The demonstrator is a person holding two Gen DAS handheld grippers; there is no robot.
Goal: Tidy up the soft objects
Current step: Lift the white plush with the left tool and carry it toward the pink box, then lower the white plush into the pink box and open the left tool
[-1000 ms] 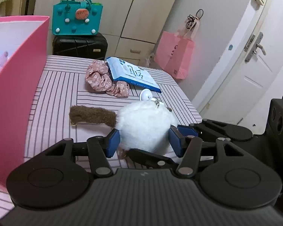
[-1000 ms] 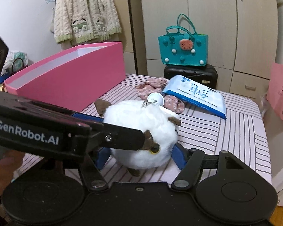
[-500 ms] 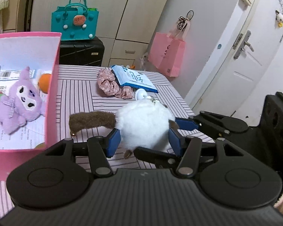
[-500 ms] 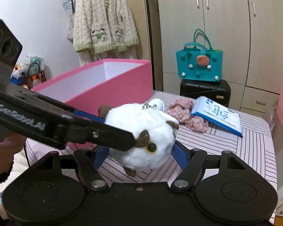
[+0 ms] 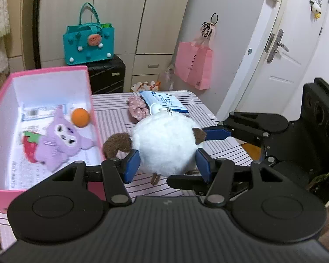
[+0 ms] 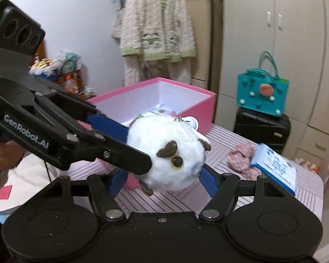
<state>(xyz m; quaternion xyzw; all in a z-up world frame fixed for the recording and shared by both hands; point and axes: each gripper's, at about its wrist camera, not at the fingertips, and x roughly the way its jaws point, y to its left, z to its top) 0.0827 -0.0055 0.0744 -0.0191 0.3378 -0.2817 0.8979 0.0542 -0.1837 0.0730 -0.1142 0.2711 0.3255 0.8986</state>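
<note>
Between two pairs of black tongs with blue pads, a round white plush toy (image 5: 164, 144) with brown ears, a brown tail and a yellow eye hangs clear of the striped pink tablecloth (image 5: 111, 109). Both the left gripper (image 5: 167, 163) and the right gripper (image 6: 162, 179) clamp it, each pair of pads pressed into the fluff on opposite flanks, the right one crossing in from the side in the left wrist view, the left one reaching across from the left in the right wrist view. A small white tag or clip on a metal ring (image 5: 155, 109) sits at the top of the toy. To the left of the left gripper stands an open pink box (image 5: 88, 87) with white walls inside; in it lie a purple plush (image 5: 59, 140), a strawberry plush (image 5: 29, 148), an orange ball (image 5: 80, 117) and some printed paper. Beyond the gripped toy, farther along the table, a pink scrunchie (image 5: 137, 109) touches a blue-and-white packet (image 5: 166, 102). A person's hand (image 6: 2, 153) shows at the left edge of the right wrist view, wrapped around the left tool's handle. Behind the table, a teal bag (image 5: 88, 42) rests on a black suitcase (image 5: 107, 74).
</note>
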